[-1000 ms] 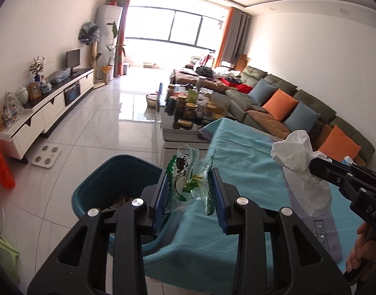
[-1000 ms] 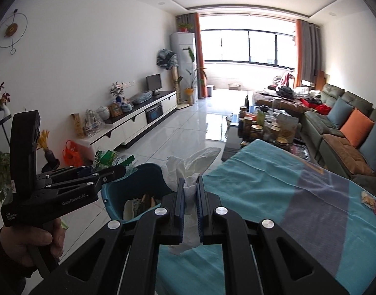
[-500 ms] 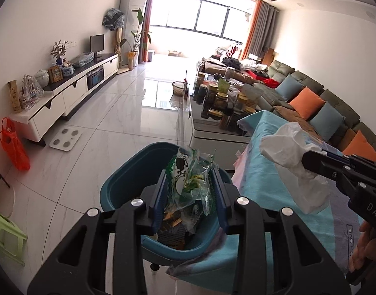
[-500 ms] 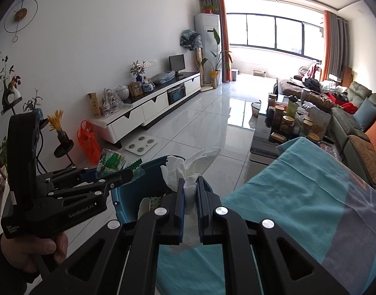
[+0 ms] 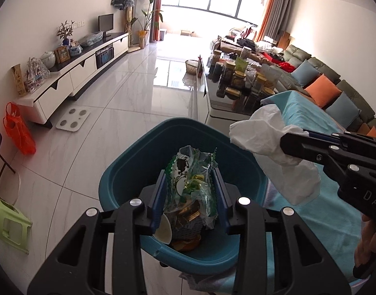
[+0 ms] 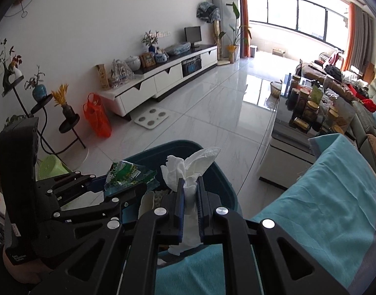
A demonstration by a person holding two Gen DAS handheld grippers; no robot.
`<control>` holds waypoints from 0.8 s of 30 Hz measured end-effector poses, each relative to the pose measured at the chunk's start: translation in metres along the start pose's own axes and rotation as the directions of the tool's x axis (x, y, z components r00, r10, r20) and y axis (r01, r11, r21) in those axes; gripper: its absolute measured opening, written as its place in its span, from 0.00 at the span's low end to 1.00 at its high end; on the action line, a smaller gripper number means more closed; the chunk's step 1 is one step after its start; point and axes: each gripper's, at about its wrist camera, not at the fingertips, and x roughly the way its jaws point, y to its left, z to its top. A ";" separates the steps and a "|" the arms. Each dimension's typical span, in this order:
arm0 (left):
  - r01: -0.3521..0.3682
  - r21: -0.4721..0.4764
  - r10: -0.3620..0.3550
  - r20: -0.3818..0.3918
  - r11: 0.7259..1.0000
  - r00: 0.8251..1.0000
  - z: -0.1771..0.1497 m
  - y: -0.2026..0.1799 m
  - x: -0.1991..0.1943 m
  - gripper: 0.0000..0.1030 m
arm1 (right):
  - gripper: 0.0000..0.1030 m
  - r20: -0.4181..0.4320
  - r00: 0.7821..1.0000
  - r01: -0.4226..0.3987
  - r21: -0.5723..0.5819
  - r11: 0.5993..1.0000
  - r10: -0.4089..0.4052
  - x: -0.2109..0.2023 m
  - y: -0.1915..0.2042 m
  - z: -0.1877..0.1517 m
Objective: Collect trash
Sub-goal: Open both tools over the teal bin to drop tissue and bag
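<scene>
While both claws hang over the bin, the deposit step is in hand.
Left claw (image 5: 189, 191): I hold a crumpled green snack wrapper (image 5: 191, 175) between my pads, jaws part-way apart, directly above the bin's mouth.
Right claw (image 6: 189, 194): I pinch a white tissue (image 6: 188, 169), jaws nearly closed, above the bin's near rim beside the table.
Bin (image 5: 128, 169): teal, on the floor against the teal tablecloth (image 6: 323, 196), already holding scraps.
Next move: I judge that each claw should spread its jaws; the tissue needs carrying slightly further inward first.
</scene>
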 end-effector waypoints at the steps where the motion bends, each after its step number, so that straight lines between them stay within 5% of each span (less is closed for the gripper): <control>1: -0.004 -0.002 0.004 -0.010 1.000 1.000 0.000 0.000 0.007 0.36 | 0.08 -0.017 1.000 -0.003 -0.001 1.000 0.003 0.006 0.000 0.001; 13: -0.043 -0.044 0.039 -0.081 0.998 0.996 -0.003 0.009 0.057 0.47 | 0.14 -0.156 0.988 -0.006 -0.037 0.999 0.000 0.059 0.010 0.008; 15: -0.055 -0.049 0.051 -0.083 0.997 0.995 -0.006 0.008 0.059 0.52 | 0.19 -0.169 0.986 -0.003 -0.035 0.999 -0.003 0.064 0.009 0.006; 17: -0.064 -0.062 0.059 -0.083 0.996 0.995 -0.006 0.010 0.061 0.58 | 0.34 -0.169 0.986 0.001 -0.030 1.000 -0.007 0.067 0.008 0.005; 19: -0.075 -0.066 0.070 -0.081 0.995 0.994 -0.009 0.010 0.061 0.78 | 0.50 -0.158 0.987 0.012 -0.014 1.000 -0.014 0.067 0.007 0.005; 24: -0.094 -0.082 0.090 -0.061 0.992 0.994 -0.007 0.013 0.054 0.94 | 0.55 -0.101 0.995 0.013 0.016 1.000 -0.012 0.052 -0.002 0.005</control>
